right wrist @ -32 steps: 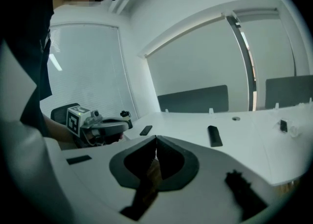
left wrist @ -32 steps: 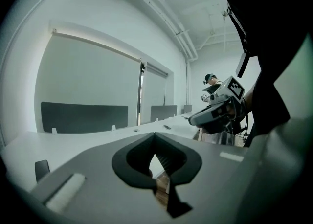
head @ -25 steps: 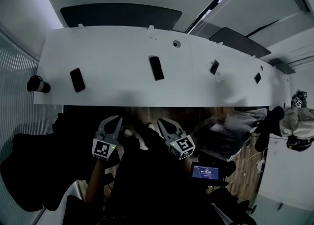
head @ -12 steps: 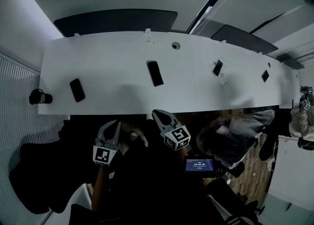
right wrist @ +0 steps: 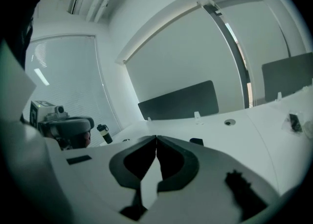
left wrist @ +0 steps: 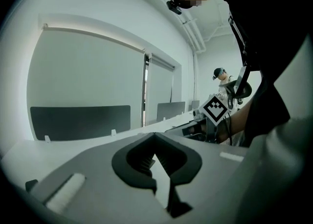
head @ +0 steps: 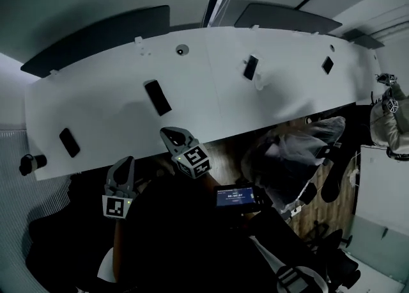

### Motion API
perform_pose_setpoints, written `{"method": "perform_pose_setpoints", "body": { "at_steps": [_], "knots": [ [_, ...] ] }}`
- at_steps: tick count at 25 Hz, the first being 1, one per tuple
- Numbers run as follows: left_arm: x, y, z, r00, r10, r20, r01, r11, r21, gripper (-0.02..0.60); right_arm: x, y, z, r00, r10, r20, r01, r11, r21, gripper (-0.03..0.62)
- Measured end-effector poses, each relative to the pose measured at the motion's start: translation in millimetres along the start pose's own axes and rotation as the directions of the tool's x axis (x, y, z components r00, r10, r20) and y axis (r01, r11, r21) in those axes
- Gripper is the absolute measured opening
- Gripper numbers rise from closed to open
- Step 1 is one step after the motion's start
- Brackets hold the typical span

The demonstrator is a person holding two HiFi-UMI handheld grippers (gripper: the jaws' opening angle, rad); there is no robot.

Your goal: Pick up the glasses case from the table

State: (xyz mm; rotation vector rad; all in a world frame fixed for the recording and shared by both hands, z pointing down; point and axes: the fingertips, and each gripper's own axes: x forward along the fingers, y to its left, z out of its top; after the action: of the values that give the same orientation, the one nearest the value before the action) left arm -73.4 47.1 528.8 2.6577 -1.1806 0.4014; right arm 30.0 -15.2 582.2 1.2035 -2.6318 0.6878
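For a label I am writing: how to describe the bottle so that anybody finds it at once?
Start from the long white table. Go to its left end in the head view; the bottle stands there. It is upright and round; the dark thing beside it lies flat.

White table [head: 115, 96]; black glasses case [head: 157, 97]; black bottle [head: 29, 162]. Grey left gripper [head: 124, 161] and right gripper [head: 168, 134], black inner jaw faces, black-and-white checked marker cubes. Dark grey divider panels [head: 96, 39].
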Motion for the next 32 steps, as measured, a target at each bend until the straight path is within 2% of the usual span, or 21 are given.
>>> {"method": "perform_pose_setpoints", "body": {
  "at_steps": [4, 8, 12, 19, 22, 27, 32],
  "knots": [
    [26, -8, 10, 1.0, -0.003, 0.003, 0.003, 0.999, 0.036, 0.005, 6, -17, -7, 0.998, 0.036, -0.046, -0.037, 0.999, -0.014, 0.006],
    [39, -11, 10, 1.0, -0.006, -0.003, 0.006, 1.0, 0.021, 0.005, 10, -31, -3, 0.996, 0.012, -0.089, -0.013, 1.0, -0.012, 0.006],
    [53, -4, 10, 1.0, -0.027, 0.002, 0.027, 1.0, 0.014, 0.005, 18, -43, -9, 0.997, -0.004, -0.079, 0.003, 1.0, -0.01, 0.006],
    [64, 27, 17, 0.998, -0.052, 0.023, 0.052, 0.999, 0.011, 0.005, 27, -55, -7, 0.982, -0.083, -0.172, 0.077, 0.996, -0.042, 0.008],
    [65, 43, 18, 0.998, -0.056, 0.033, 0.056, 0.998, 0.014, 0.005, 38, -65, -21, 0.972, -0.124, -0.198, 0.112, 0.991, -0.068, 0.008],
    [53, 76, 18, 0.999, -0.037, 0.033, 0.037, 0.999, 0.001, 0.005, 65, -91, -56, 0.926, -0.228, -0.301, 0.207, 0.973, -0.102, 0.014],
    [36, 110, 10, 1.0, 0.004, 0.028, -0.004, 1.0, 0.006, 0.005, 96, -114, -88, 0.867, -0.279, -0.413, 0.25, 0.96, -0.124, 0.132]
  ]
}}
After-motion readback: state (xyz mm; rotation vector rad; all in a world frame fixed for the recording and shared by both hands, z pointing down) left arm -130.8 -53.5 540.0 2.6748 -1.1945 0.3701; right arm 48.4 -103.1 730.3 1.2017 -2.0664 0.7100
